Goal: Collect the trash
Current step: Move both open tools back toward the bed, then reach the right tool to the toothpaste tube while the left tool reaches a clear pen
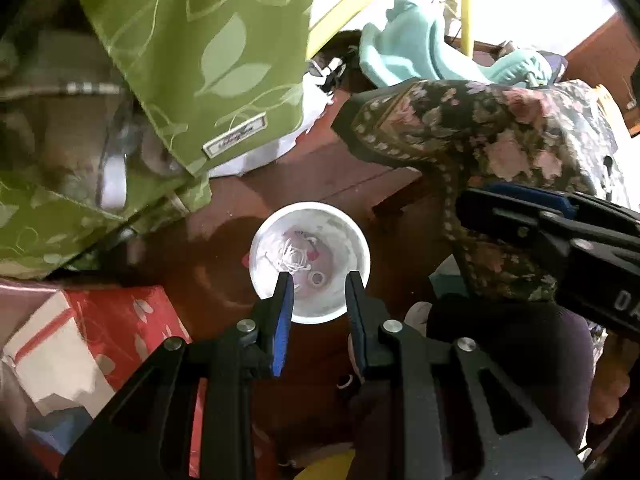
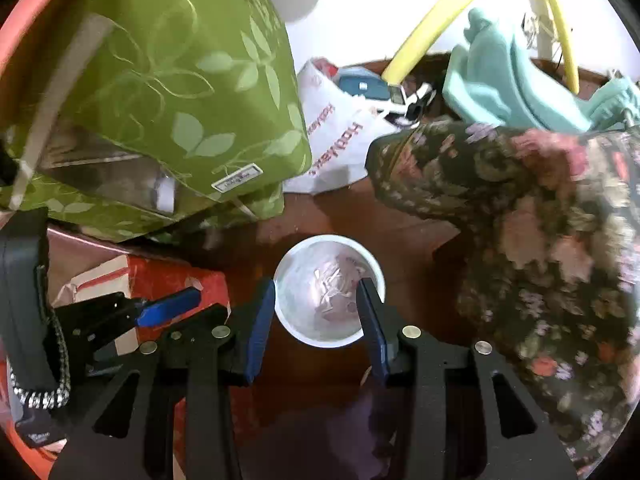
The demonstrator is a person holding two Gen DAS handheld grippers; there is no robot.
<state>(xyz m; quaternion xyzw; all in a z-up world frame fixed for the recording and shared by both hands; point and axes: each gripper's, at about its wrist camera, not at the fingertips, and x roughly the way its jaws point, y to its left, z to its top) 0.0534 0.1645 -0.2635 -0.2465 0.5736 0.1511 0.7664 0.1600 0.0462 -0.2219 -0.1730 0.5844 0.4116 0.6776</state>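
A white cup stands upright on the brown table and holds scraps of white thread and small bits of trash. My left gripper is open and empty, held above the cup's near rim. My right gripper is open and empty too, its fingers either side of the same cup. The right gripper shows at the right of the left wrist view. The left gripper shows at the left of the right wrist view.
A green leaf-print cushion lies at the back left. A red tissue box sits left of the cup. Dark floral cloth covers the right side. A white plastic bag, teal cloth and a yellow hose lie behind.
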